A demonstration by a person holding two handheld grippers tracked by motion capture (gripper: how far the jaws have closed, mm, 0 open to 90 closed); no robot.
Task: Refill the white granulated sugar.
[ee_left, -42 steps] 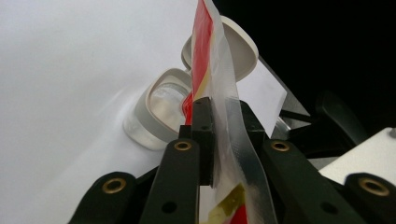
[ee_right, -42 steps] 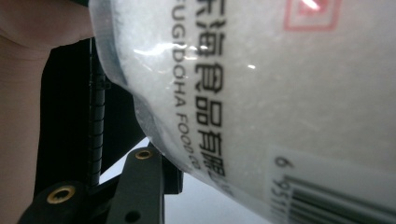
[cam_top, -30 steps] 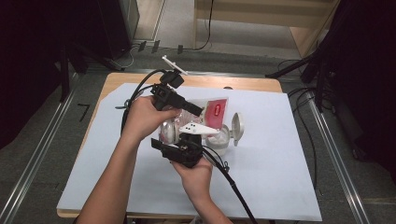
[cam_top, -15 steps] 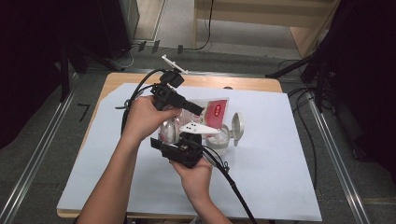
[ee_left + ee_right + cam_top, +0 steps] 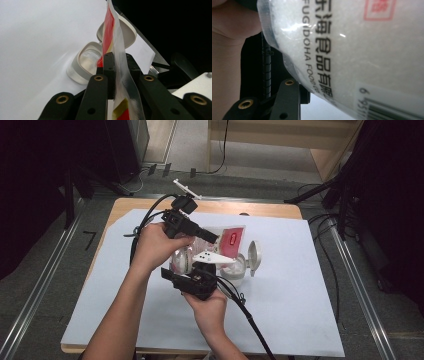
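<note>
Clear crinkled plastic, the bag (image 5: 227, 242) of white grains with its red label is hanging mid-table between both grippers. The left gripper (image 5: 117, 72) is pinching its flat top seam with jaws pressed nearly together; the right gripper (image 5: 197, 277) is cradling the bulging body, its grip unclear. Just right, a round white container (image 5: 237, 265) is sitting with its hinged lid open. White paper (image 5: 300, 310) is lying bare toward the right and near edges.

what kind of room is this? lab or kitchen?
Most likely a lab or recording workspace, not a kitchen. A wooden table under a white sheet stands on bare grey floor between metal rails, loose cables trail around it, and dark equipment lines both sides.
</note>
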